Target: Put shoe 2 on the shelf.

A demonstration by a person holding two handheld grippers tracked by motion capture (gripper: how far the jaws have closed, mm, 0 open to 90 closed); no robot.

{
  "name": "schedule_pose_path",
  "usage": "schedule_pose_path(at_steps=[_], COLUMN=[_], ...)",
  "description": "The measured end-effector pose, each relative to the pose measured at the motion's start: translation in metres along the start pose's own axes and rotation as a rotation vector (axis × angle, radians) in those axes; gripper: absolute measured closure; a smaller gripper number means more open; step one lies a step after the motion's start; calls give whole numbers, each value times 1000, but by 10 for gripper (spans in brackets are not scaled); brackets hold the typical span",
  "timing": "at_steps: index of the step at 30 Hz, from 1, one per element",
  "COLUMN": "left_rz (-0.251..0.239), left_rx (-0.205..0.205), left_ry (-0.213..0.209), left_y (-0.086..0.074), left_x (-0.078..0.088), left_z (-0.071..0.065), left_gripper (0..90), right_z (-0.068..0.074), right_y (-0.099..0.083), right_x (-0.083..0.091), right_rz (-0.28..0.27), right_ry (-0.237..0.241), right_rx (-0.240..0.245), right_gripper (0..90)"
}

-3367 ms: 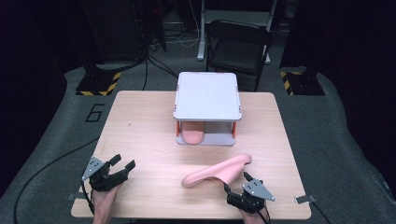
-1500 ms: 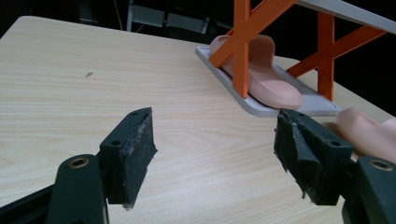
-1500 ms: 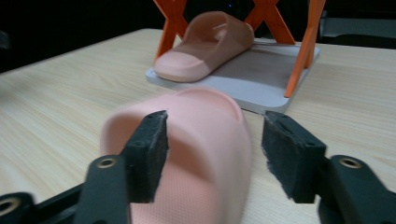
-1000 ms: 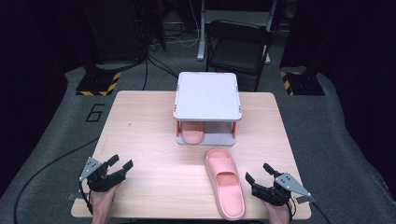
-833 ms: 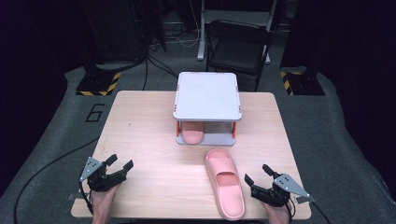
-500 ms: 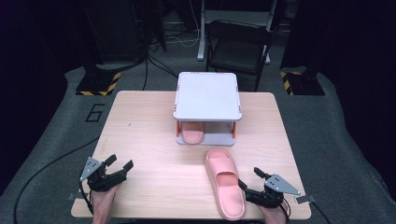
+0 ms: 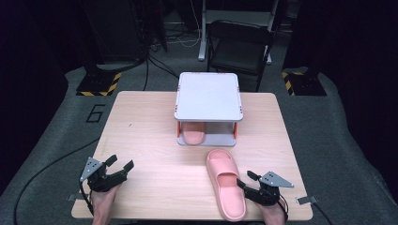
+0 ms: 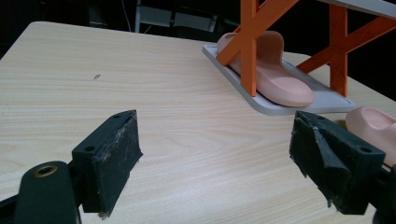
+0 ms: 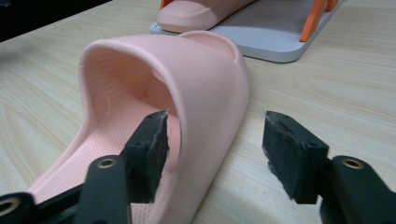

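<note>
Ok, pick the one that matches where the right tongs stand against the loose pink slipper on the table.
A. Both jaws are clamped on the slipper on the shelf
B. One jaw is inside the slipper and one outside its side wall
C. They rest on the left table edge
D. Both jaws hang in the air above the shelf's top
B: in the right gripper view the right tongs straddle the pink slipper's side wall, one jaw inside, one outside, pads not yet pressing.

Slipper [image 9: 201,79] matt pink foam, dimpled insole; table [image 7: 141,126] pale wood-grain laminate.

Pink slippers [image 7: 226,183], white-topped rack [image 7: 208,93] on orange legs, pale wood-grain table [image 7: 150,136].
</note>
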State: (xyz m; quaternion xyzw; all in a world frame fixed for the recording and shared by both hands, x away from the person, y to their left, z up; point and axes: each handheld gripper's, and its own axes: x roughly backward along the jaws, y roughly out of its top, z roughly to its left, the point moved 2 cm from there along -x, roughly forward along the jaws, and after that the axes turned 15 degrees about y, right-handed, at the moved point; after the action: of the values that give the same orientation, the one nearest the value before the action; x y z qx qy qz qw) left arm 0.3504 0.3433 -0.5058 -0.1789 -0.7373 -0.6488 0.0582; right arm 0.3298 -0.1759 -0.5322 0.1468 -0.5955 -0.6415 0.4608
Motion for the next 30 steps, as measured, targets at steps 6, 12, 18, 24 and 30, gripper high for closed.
schedule_pose_path(at_steps=[6, 12, 18, 24, 30], left_rz=[-1, 7, 1, 1, 8], left_rx=[-3, 3, 12, 12, 18], left_ry=[0, 2, 7, 9, 12], left_y=[-1, 0, -1, -1, 0], left_x=[-1, 0, -1, -1, 1], left_z=[-2, 0, 1, 2, 4], left_gripper=[169, 174, 177, 180, 183], right_z=[-1, -1, 1, 5, -1], right_y=[3, 5, 8, 16, 27], right_x=[-12, -19, -18, -15, -14], right_rz=[67, 82, 77, 46, -3], right_ry=[24, 3, -38, -44, -82], right_rx=[-20, -84, -66, -55, -61], right_gripper=[491, 663, 753, 772, 771])
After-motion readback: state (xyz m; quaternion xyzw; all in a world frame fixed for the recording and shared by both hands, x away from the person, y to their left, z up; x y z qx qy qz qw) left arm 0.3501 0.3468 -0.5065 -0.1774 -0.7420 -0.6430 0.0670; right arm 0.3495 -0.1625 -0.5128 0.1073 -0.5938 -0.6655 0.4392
